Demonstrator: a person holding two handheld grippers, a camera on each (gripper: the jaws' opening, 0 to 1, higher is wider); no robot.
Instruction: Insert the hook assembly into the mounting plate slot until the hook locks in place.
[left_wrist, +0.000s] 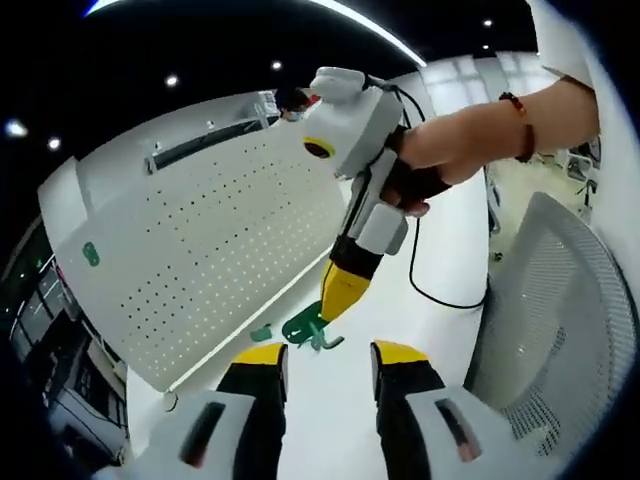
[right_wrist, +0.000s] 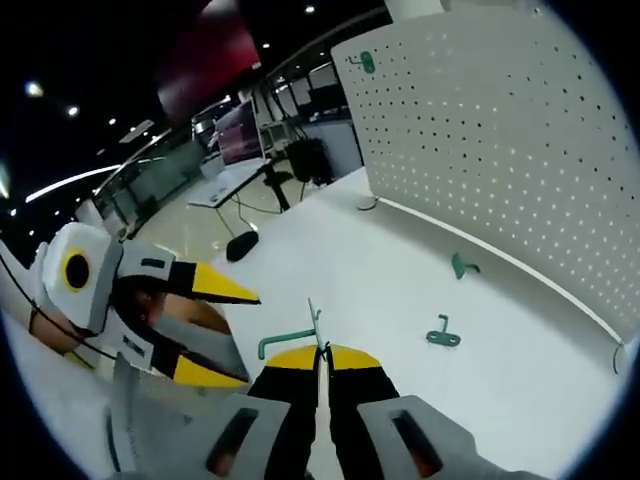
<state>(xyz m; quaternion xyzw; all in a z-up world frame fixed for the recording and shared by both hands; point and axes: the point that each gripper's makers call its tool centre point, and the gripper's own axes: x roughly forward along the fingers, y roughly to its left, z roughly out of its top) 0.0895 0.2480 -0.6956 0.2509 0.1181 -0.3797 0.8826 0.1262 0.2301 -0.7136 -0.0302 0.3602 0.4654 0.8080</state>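
In the left gripper view, our left gripper hangs released, jaws spread above the white table. Ahead, our right gripper pinches a green hook near the foot of the white pegboard.

In the right gripper view, our right gripper is clenched on that hook. Two more green hooks lie on the table beside the pegboard, which carries another hook. Our left gripper sits at the left, jaws apart.

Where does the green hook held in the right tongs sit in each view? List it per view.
Left gripper view: green hook low centre, pinched at the tip of the right tongs.
Right gripper view: green hook bottom centre, jutting left from the shut right tongs.
Shared landmark: the white pegboard.
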